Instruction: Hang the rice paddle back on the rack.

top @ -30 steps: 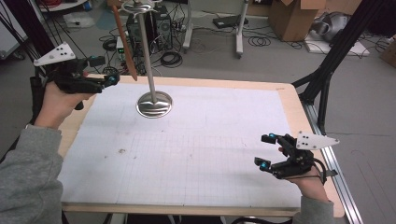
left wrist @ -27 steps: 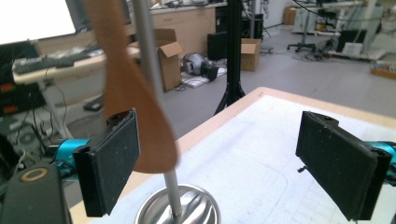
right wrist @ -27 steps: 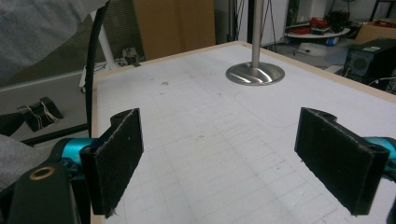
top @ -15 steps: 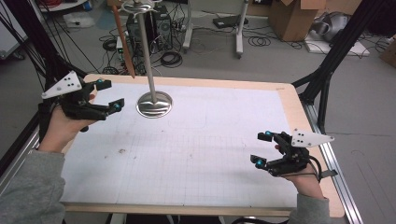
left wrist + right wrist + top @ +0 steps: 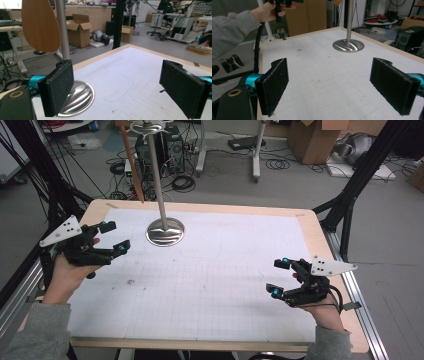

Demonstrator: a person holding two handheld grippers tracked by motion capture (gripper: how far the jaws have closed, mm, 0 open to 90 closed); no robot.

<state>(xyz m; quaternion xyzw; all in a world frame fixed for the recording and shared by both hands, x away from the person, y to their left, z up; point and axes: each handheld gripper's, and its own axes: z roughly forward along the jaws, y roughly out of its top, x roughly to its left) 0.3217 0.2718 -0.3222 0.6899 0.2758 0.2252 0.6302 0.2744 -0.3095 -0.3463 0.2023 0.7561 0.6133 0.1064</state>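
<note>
I judge this the approach step: my left gripper (image 5: 114, 238) hovers with its fingers (image 5: 57, 90) wide apart and empty, just beside the round polished-steel base (image 5: 165, 231) of the tall metal stand, whose pole (image 5: 62, 28) carries a flat wooden paddle-shaped piece (image 5: 40, 23) hanging up high. Seen from that base, the left fingers sit to its near left and not touching it, while my right gripper (image 5: 278, 277) waits well apart toward the near right edge of the white gridded worktop (image 5: 220, 285), its fingers (image 5: 273, 84) also spread and holding nothing. Next I would need to raise the left gripper toward the hanging wooden piece and centre it between the fingers before closing.
</note>
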